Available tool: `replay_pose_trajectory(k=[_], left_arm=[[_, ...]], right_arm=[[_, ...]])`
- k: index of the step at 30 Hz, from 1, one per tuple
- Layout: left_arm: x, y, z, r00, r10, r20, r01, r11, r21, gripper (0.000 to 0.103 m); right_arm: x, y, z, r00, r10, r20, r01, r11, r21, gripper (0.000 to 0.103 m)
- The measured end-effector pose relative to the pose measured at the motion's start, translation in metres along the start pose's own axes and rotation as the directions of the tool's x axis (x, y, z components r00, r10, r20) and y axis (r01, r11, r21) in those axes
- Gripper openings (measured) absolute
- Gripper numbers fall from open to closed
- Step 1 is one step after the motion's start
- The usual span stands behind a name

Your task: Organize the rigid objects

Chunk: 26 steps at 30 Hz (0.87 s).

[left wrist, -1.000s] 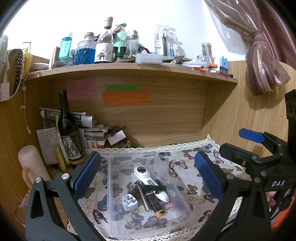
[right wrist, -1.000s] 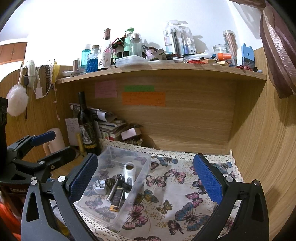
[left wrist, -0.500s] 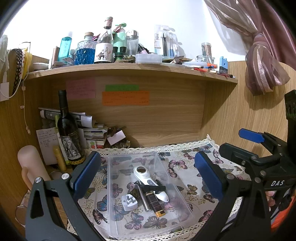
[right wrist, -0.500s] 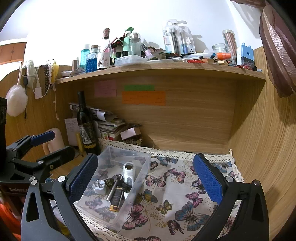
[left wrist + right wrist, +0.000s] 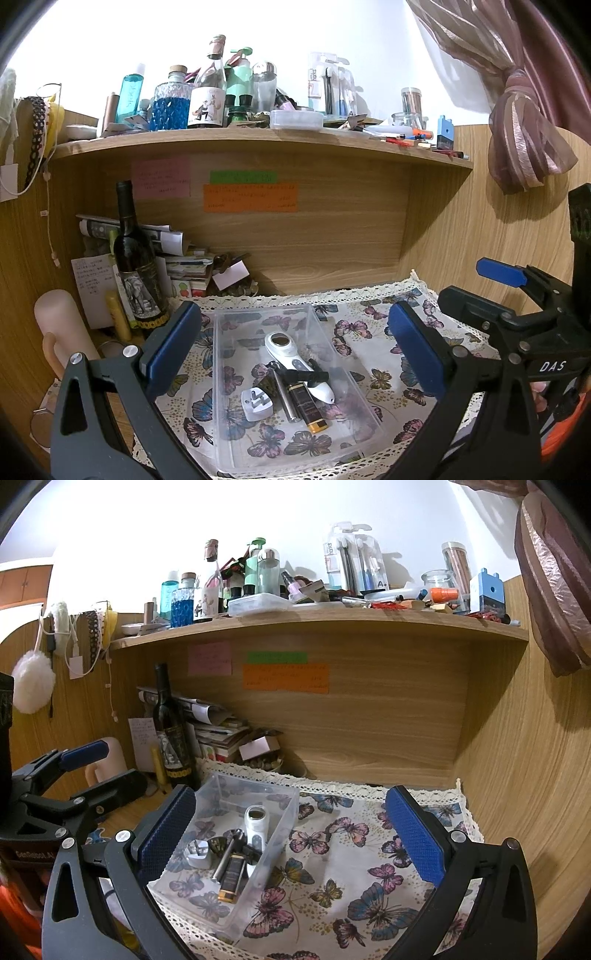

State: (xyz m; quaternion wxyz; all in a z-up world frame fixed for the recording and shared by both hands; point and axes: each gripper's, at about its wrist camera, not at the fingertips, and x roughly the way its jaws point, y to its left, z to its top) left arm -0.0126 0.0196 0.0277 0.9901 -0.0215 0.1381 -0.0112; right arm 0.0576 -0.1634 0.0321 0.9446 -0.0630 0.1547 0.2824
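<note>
A clear plastic bin (image 5: 221,369) (image 5: 284,805) sits on the butterfly cloth. Inside lie a white handheld device (image 5: 295,362) (image 5: 256,825), a white plug adapter (image 5: 256,404) (image 5: 197,851), a silver tube (image 5: 284,395) (image 5: 227,856), a black-and-gold tube (image 5: 308,408) (image 5: 231,880) and a small black part (image 5: 308,376). My left gripper (image 5: 293,350) hovers open above the bin, holding nothing. My right gripper (image 5: 288,834) hangs open over the bin's right side and the cloth, also holding nothing. Each gripper shows at the edge of the other's view.
A dark wine bottle (image 5: 135,258) (image 5: 173,734), stacked papers (image 5: 177,258) and a pink cylinder (image 5: 61,332) stand at the back left. The upper shelf (image 5: 258,144) is crowded with bottles and jars. Wooden walls close in the back and right. Bare butterfly cloth (image 5: 362,871) lies right of the bin.
</note>
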Motion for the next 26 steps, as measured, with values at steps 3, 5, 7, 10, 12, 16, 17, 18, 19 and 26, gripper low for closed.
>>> replay_pose_trajectory(k=[3, 5, 7, 10, 12, 16, 17, 18, 19, 26], left_arm=[[0.0006, 0.0010, 0.0006, 1.000, -0.005, -0.005, 0.005, 1.000, -0.006, 0.103], [0.0012, 0.0013, 0.0009, 1.000, -0.009, -0.008, 0.009, 1.000, -0.007, 0.103], [0.0014, 0.0013, 0.0004, 1.000, -0.009, -0.009, 0.009, 1.000, -0.008, 0.103], [0.0016, 0.0008, 0.0001, 1.000, -0.013, -0.010, 0.013, 1.000, -0.002, 0.103], [0.0019, 0.0002, 0.0001, 1.000, -0.012, -0.008, 0.012, 1.000, 0.000, 0.103], [0.0029, 0.0000, 0.0001, 1.000, -0.016, -0.011, 0.016, 1.000, 0.001, 0.103], [0.0029, -0.0001, 0.0001, 1.000, -0.016, -0.011, 0.016, 1.000, 0.003, 0.103], [0.0029, 0.0000, 0.0000, 1.000, -0.017, -0.012, 0.017, 1.000, 0.002, 0.103], [0.0031, 0.0001, 0.0000, 1.000, -0.017, -0.013, 0.017, 1.000, 0.000, 0.103], [0.0061, 0.0022, -0.0004, 0.999, -0.024, -0.023, 0.024, 1.000, -0.009, 0.103]], right_arm=[[-0.0001, -0.0001, -0.0001, 1.000, -0.001, 0.002, 0.001, 1.000, 0.000, 0.103], [0.0000, -0.0002, -0.0001, 1.000, -0.002, 0.003, 0.002, 1.000, 0.000, 0.103], [-0.0002, -0.0008, 0.0004, 1.000, -0.001, 0.002, 0.001, 1.000, 0.001, 0.103], [-0.0001, -0.0015, 0.0003, 1.000, 0.000, 0.003, 0.000, 1.000, 0.000, 0.103], [0.0001, -0.0020, 0.0001, 1.000, 0.003, 0.002, -0.003, 1.000, 0.000, 0.103], [-0.0001, -0.0014, 0.0005, 1.000, 0.000, 0.001, 0.000, 1.000, -0.001, 0.103], [-0.0001, -0.0011, 0.0009, 1.000, -0.002, 0.000, 0.002, 1.000, -0.001, 0.103], [0.0000, -0.0009, 0.0009, 1.000, -0.003, 0.000, 0.003, 1.000, 0.000, 0.103], [0.0001, -0.0013, 0.0009, 1.000, -0.001, 0.000, 0.001, 1.000, 0.000, 0.103], [0.0029, -0.0005, 0.0010, 1.000, -0.006, -0.007, 0.006, 1.000, 0.007, 0.103]])
